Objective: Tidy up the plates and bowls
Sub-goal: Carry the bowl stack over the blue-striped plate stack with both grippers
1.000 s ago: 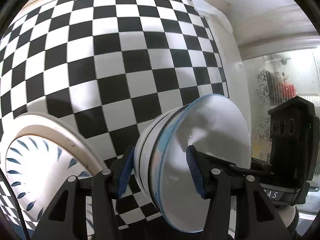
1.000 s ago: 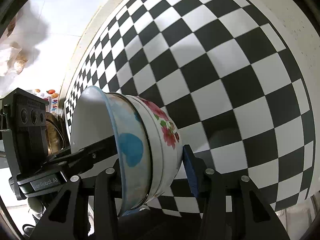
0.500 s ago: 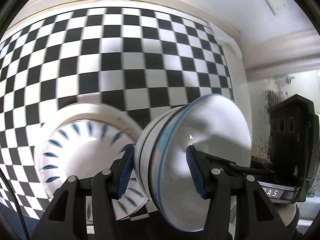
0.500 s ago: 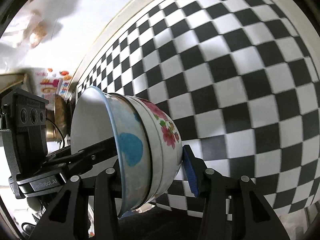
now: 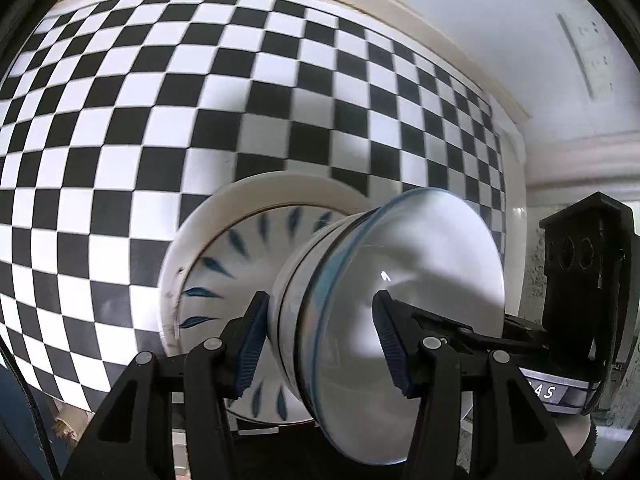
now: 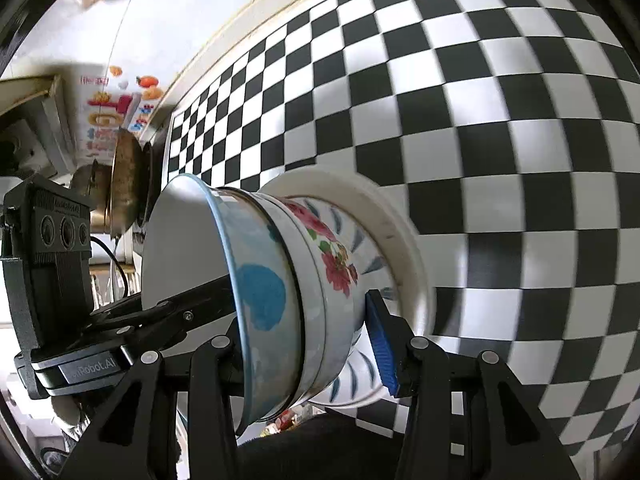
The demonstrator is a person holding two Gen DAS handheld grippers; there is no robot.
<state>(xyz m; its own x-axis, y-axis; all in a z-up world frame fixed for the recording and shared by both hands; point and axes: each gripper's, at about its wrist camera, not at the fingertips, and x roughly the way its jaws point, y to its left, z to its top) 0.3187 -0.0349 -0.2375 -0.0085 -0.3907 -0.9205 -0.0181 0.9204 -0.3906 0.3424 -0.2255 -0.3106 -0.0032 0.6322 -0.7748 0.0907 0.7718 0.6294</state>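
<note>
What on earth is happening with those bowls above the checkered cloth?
A person is tidying dishes with a handheld tool in each hand. Both tools grip the same pair of nested bowls: the left tool and the right tool each pinch the rims from opposite sides. The bowls hang just over a white plate with blue dashes lying on the black-and-white checkered tablecloth, seemingly about to be set on it.
</note>
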